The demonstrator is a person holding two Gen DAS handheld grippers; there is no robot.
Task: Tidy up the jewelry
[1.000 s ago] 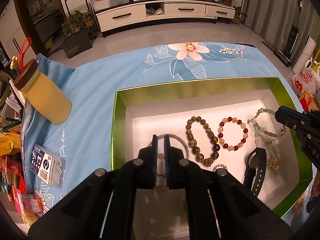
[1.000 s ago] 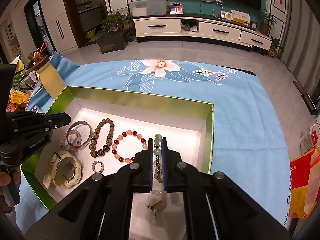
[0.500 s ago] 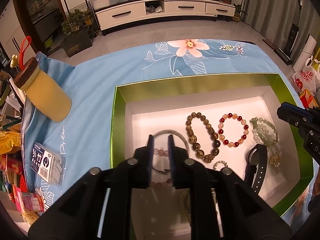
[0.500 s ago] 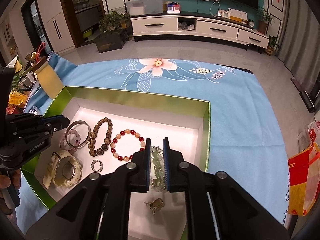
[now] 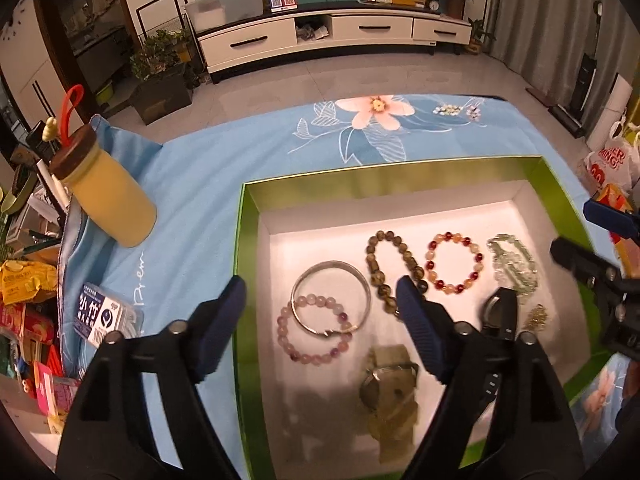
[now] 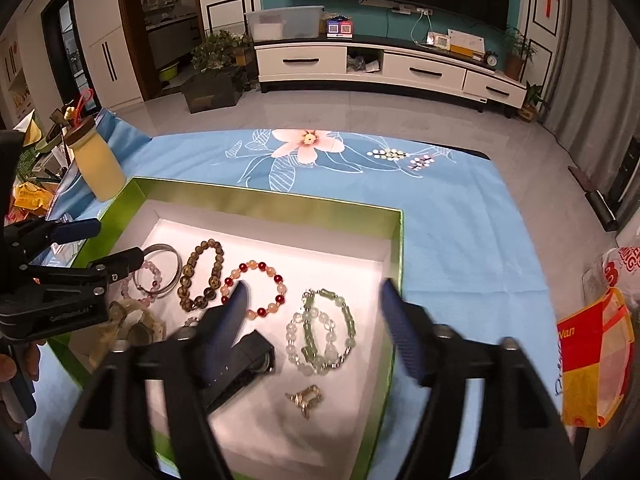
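A green box (image 5: 384,178) with a white floor holds the jewelry. In the left wrist view lie a silver bangle (image 5: 331,297), a pink bead bracelet (image 5: 314,330), a brown bead bracelet (image 5: 390,270), a red bead bracelet (image 5: 455,262), a green jade bracelet (image 5: 514,262), a pale watch (image 5: 390,388) and a black watch (image 5: 500,316). My left gripper (image 5: 322,320) is open and empty above the bangle. My right gripper (image 6: 314,330) is open and empty above the jade bracelet (image 6: 322,332). A small gold charm (image 6: 305,397) lies near it.
The box sits on a blue flowered cloth (image 5: 224,168). A yellow bottle with a brown lid (image 5: 106,196) stands at the left, with a small blue-labelled pack (image 5: 106,316) and snack packets beside it. An orange bag (image 6: 592,360) lies right of the cloth.
Both grippers have opened wide and drawn back. The left let go of the pink bead bracelet, the right let go of the jade bracelet; both now lie in the box.
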